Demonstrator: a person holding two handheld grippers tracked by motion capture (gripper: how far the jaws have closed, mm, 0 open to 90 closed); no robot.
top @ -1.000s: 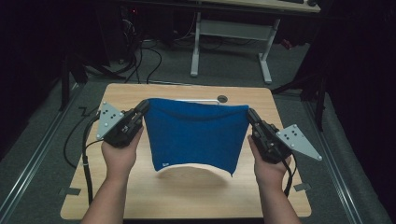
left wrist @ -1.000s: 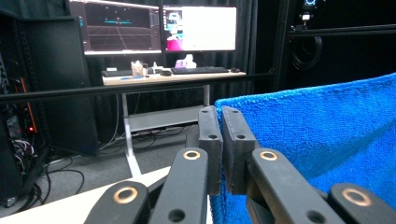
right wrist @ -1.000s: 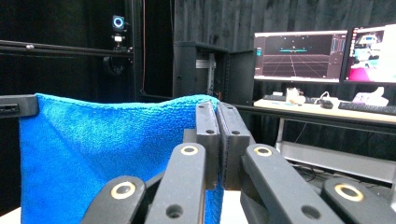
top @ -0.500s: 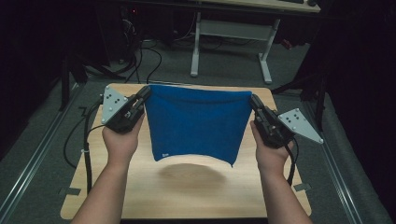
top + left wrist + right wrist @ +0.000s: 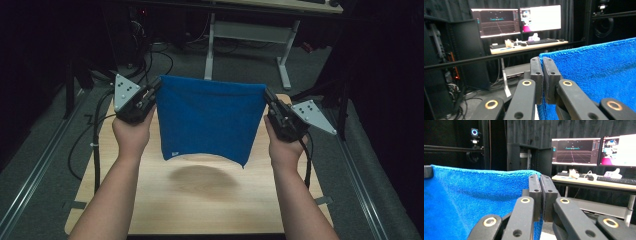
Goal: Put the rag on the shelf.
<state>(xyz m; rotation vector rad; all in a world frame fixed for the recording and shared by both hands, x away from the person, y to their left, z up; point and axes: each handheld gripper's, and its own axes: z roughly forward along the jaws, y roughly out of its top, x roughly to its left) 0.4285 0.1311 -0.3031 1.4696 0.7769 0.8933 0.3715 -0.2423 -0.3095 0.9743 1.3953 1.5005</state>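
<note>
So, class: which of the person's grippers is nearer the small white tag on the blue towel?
Left. The white tag sits near the blue towel's lower corner, below the left gripper; the right gripper clamps the opposite top corner.

1. Blue towel (image 5: 210, 120): looped terry cloth, matt, nubbly up close.
2. Left gripper (image 5: 542, 75) and right gripper (image 5: 540, 195): matt black plastic-looking jaws, brass-coloured rivets, slightly rough pad faces.
3. Table (image 5: 200, 200): pale wood grain, smooth, faint sheen.
4. Grey plates (image 5: 312, 114): flat, matt metal look.
</note>
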